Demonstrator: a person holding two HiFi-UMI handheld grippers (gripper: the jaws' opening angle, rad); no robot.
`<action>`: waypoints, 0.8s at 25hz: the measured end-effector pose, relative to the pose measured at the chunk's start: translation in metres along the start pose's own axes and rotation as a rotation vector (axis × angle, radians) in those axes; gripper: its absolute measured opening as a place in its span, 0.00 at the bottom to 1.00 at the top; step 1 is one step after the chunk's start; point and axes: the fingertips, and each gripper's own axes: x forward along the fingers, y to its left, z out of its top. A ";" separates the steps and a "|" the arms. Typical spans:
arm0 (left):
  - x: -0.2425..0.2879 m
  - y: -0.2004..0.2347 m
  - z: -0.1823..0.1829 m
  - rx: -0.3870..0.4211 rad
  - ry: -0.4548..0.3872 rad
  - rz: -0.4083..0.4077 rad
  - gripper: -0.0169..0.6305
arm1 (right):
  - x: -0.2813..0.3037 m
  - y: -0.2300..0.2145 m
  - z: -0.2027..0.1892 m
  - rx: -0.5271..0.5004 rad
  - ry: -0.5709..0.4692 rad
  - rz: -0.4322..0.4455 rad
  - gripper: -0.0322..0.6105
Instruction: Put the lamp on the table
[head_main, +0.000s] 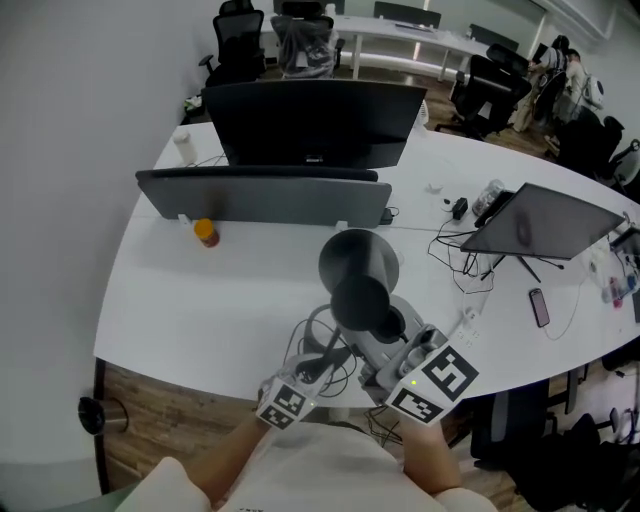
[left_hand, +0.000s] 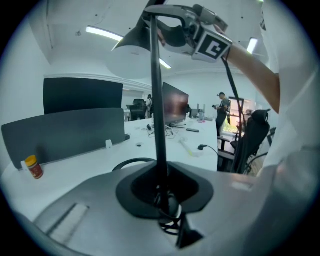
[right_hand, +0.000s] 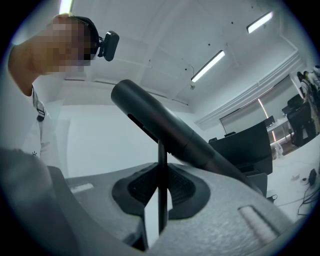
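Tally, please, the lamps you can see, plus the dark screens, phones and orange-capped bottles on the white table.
Lamp: 1
Dark screens: 2
Phone: 1
Orange-capped bottle: 1
Total: 5

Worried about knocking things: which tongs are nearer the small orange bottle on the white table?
Left. The left tongs, clamped on the black desk lamp, sit over the table's near edge, right of the small orange bottle; the right tongs, also clamped on the lamp, are further right.
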 end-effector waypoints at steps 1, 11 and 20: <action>0.000 0.004 0.001 0.007 0.003 -0.014 0.10 | 0.003 -0.002 0.001 -0.002 -0.003 -0.014 0.11; 0.048 0.037 0.031 0.085 -0.014 -0.142 0.10 | 0.007 -0.063 0.017 -0.042 -0.037 -0.146 0.11; 0.132 0.044 0.067 0.133 -0.046 -0.217 0.10 | -0.014 -0.135 0.027 -0.110 -0.018 -0.252 0.11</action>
